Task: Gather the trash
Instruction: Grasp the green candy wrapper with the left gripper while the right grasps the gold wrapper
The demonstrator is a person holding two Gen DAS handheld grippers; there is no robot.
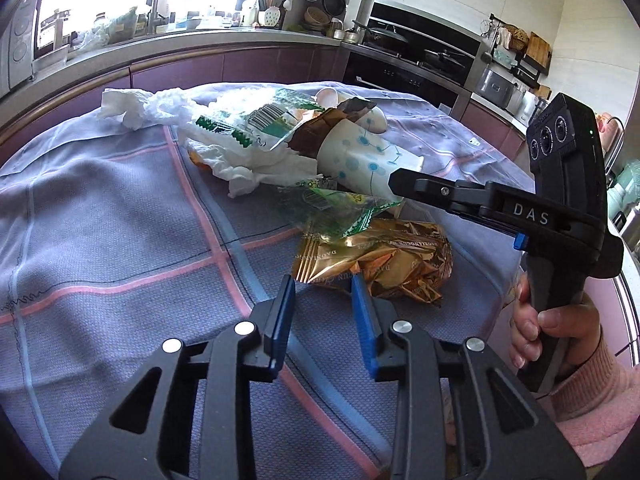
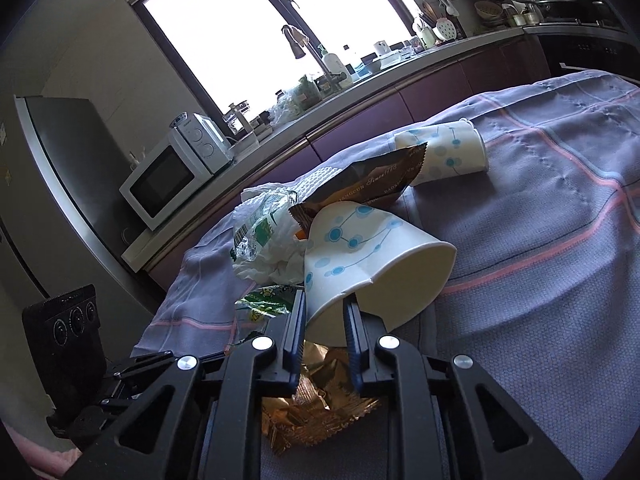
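Two paper cups lie tipped among wrappers mid-tablecloth (image 1: 100, 208). My right gripper (image 2: 324, 312) pinches the nearer paper cup (image 2: 360, 252) by its rim wall, one finger inside, for a firm hold. My left gripper (image 1: 322, 308), half-open and empty, hovers beside the gold foil wrapper (image 1: 380, 264) near the cloth's right edge.

A checked tablecloth (image 1: 100, 240) covers the table. Behind it runs a kitchen counter (image 2: 360, 80) below a bright window (image 2: 260, 28). On that counter stand a microwave (image 2: 164, 180), a tap (image 2: 296, 40) and a soap bottle (image 2: 334, 62); pans (image 1: 334, 0) hang above its far end.
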